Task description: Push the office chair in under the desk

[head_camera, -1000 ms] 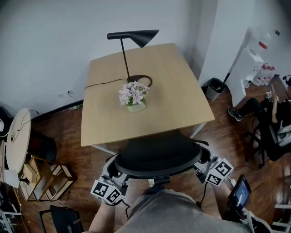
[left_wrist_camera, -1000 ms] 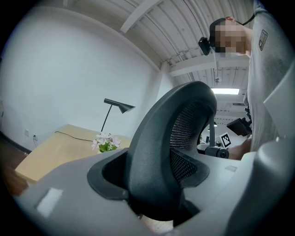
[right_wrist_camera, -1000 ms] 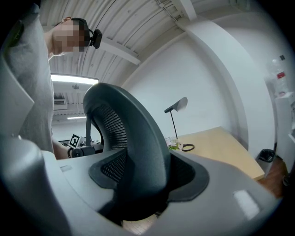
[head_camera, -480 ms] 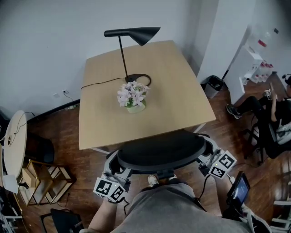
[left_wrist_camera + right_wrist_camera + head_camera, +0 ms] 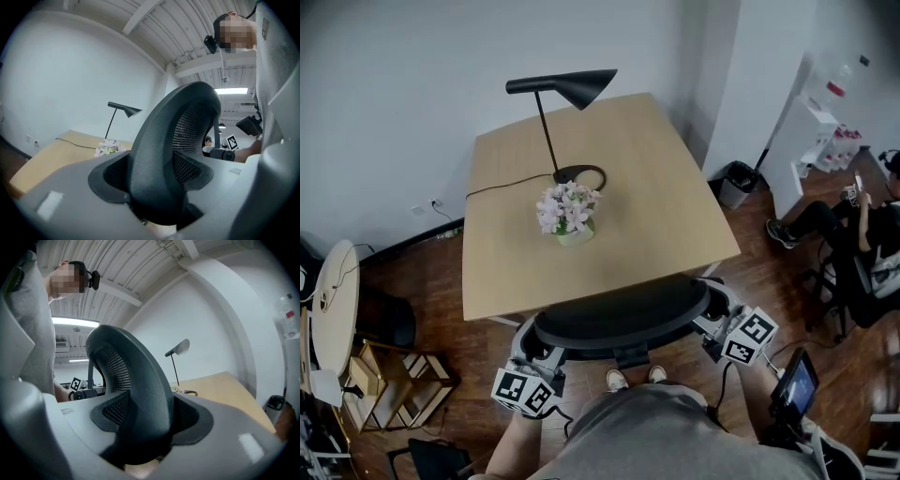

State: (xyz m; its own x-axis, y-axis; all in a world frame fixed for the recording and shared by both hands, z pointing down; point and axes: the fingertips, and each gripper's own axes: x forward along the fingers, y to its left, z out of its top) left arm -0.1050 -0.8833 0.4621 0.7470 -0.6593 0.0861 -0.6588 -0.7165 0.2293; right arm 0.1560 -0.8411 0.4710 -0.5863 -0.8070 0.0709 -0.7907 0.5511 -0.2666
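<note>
The black office chair's mesh backrest [image 5: 619,314] stands at the near edge of the wooden desk [image 5: 675,216], its top rim overlapping the desk edge in the head view. My left gripper [image 5: 536,354] clamps the backrest's left rim, and my right gripper [image 5: 714,317] clamps its right rim. In the left gripper view the curved backrest frame [image 5: 178,140] fills the gap between the jaws of the left gripper [image 5: 157,187], and the dark pads press on it. The right gripper view shows the same: the backrest [image 5: 136,380] is pinched in the right gripper [image 5: 145,427].
On the desk stand a black lamp [image 5: 562,86] and a pot of pink flowers [image 5: 567,211]. A waste bin [image 5: 736,183] and a seated person [image 5: 853,244] are to the right. A round side table [image 5: 333,300] and a wooden rack [image 5: 403,375] are to the left.
The backrest and both grippers have moved forward toward the desk; the backrest's top rim now sits tighter against the desk edge. Both grips are unchanged.
</note>
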